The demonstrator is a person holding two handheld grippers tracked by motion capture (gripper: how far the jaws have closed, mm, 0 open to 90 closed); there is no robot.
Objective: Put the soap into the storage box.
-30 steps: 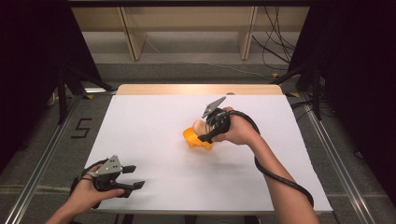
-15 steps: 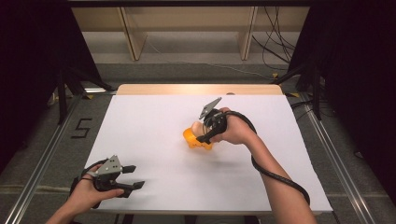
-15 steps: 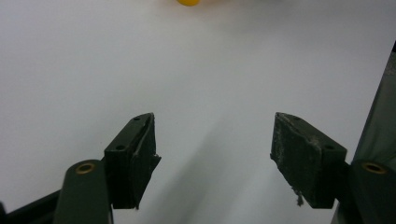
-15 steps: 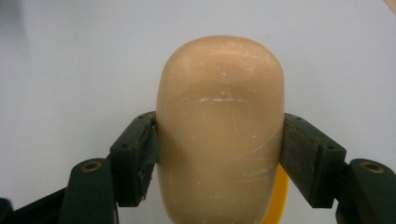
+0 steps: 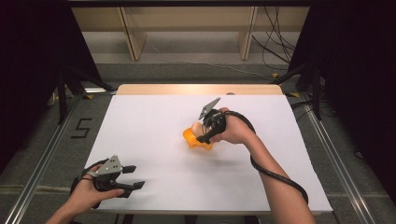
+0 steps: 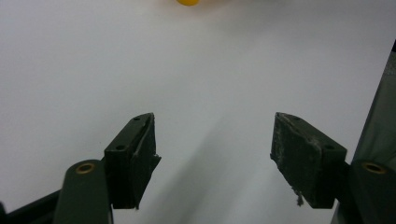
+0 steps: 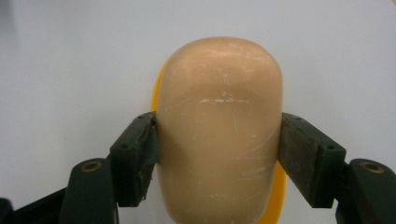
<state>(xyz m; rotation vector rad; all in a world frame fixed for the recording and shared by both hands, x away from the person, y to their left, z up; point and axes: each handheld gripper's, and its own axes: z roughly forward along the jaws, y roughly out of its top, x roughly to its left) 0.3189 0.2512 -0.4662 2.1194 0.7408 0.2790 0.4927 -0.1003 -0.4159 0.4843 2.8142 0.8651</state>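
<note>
Beige soap (image 7: 219, 130) between right fingers (image 7: 135, 154)

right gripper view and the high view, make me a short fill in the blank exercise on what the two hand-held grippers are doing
1. The right hand-held gripper has its jaws closed on the sides of a rounded ____-coloured block.
2. Beneath that block lies a ____ dish, its rim showing on both sides.
3. The left hand-held gripper has its jaws ____, with nothing between them.
4. The left one sits near the table's ____ edge, by the person.

Missing words: peach; yellow; open; near
</note>
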